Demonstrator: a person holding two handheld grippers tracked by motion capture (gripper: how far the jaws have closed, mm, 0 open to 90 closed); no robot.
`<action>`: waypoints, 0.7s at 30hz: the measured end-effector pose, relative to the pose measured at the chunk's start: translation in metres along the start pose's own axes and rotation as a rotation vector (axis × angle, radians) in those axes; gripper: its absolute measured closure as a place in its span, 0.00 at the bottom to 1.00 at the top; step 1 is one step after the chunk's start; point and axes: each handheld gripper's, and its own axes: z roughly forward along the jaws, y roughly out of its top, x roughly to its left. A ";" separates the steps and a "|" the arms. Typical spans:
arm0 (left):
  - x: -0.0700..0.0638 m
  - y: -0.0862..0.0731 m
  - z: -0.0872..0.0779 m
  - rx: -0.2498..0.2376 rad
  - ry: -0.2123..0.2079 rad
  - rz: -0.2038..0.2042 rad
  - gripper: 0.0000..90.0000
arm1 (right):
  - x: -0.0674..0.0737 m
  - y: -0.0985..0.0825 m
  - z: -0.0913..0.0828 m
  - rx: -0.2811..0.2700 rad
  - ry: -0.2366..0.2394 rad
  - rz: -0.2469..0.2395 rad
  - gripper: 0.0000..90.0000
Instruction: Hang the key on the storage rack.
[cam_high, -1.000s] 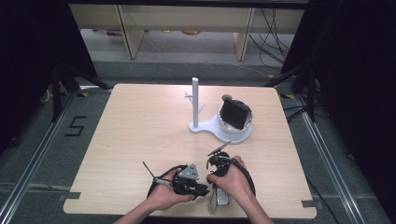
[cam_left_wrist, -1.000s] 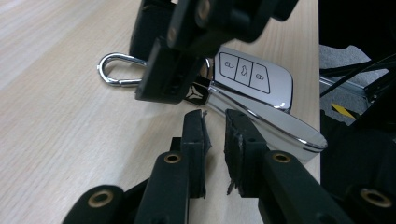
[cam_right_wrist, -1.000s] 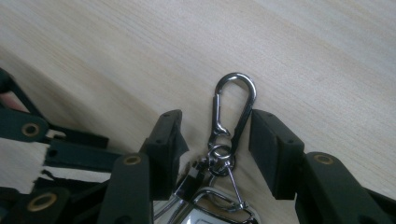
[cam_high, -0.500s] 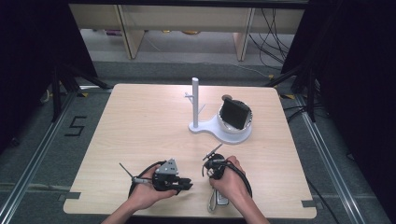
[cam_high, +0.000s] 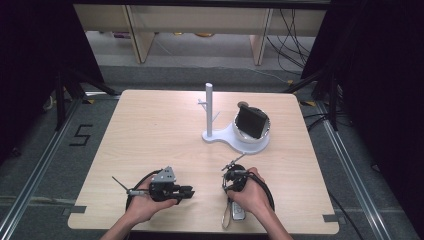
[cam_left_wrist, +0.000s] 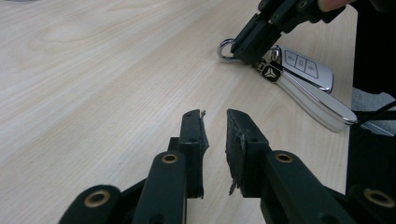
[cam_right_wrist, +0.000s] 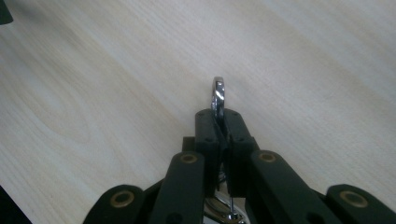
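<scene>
- The right tool (cam_right_wrist: 218, 116) has just been closing, and its jaws are now clamped on the metal key ring (cam_right_wrist: 218, 95), which stands on edge between the pads with its top loop poking out past the tips.
- From the left tool's camera, the right tool (cam_left_wrist: 247, 44) grips that ring (cam_left_wrist: 225, 49) at the near end of a silver car key (cam_left_wrist: 306, 70), which lies flat on the desk (cam_left_wrist: 93, 79).
- In the high view the key (cam_high: 237, 212) sits near the front edge of the desk, under the person's right hand (cam_high: 250, 192).
- The left tool (cam_left_wrist: 215, 128) holds nothing; its jaws stand a narrow gap apart, low over bare wood, well apart from the key.
- Farther back on the desk stand a white stand with a post (cam_high: 209, 112) and a round white bowl-like holder (cam_high: 252, 132).
</scene>
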 end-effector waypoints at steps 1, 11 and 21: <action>0.000 -0.001 -0.001 -0.014 0.011 -0.003 0.84 | 0.003 0.000 -0.003 -0.017 0.023 0.038 0.97; 0.004 -0.008 -0.020 -0.088 0.070 -0.020 0.84 | -0.003 0.004 -0.025 -0.114 0.006 0.060 0.97; 0.015 -0.021 -0.038 -0.173 0.166 -0.042 0.84 | -0.009 0.008 -0.044 -0.263 -0.014 0.102 0.97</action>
